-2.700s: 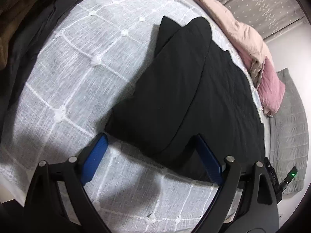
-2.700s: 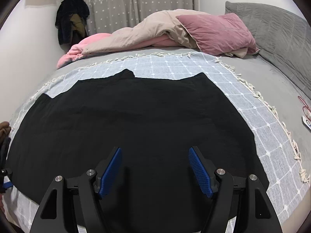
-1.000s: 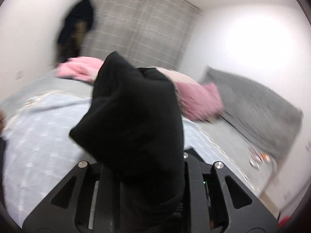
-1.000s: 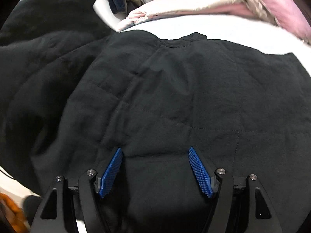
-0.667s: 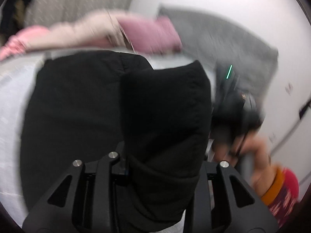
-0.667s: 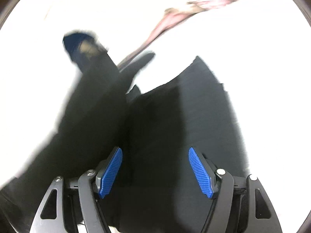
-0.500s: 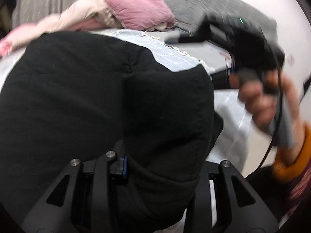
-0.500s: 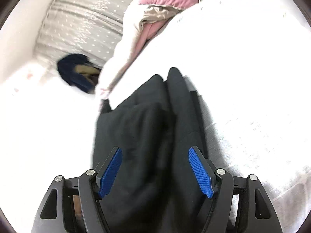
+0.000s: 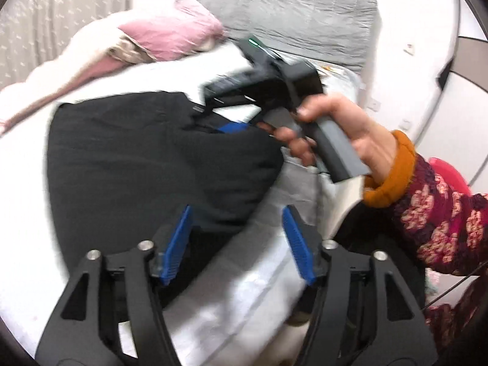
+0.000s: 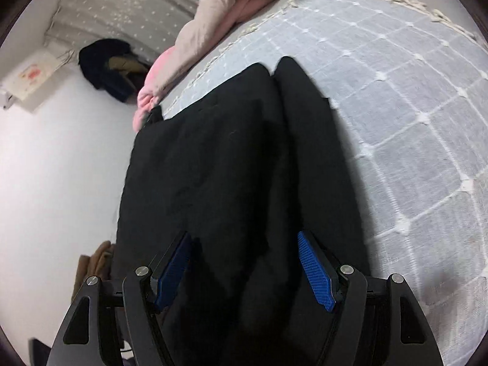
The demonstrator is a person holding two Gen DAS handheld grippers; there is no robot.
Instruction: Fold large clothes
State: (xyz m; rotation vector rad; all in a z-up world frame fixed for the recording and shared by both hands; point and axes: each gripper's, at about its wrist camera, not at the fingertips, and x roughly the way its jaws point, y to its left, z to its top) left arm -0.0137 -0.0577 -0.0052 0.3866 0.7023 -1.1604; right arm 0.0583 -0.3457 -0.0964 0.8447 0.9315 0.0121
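Note:
A large black garment (image 9: 146, 158) lies folded on the bed; in the right wrist view (image 10: 231, 183) it runs away from the fingers as a long doubled strip. My left gripper (image 9: 238, 241) is open, its blue pads just off the garment's near folded edge. My right gripper (image 10: 244, 271) is open with the black cloth lying between and under its blue pads. In the left wrist view the right gripper (image 9: 235, 122) reaches over the garment's far right edge, held by a hand in an orange cuff.
The bed has a white checked cover (image 10: 411, 116). Pink and beige bedding (image 9: 158, 36) is piled at the far side, with a grey headboard cushion (image 9: 289, 21) behind. Dark clothes (image 10: 106, 67) hang on the wall. Brown cloth (image 10: 91, 262) lies at the left.
My left gripper carried a fold of the black garment across to the right, laid it down and opened. The right gripper stayed open and swung over the folded cloth.

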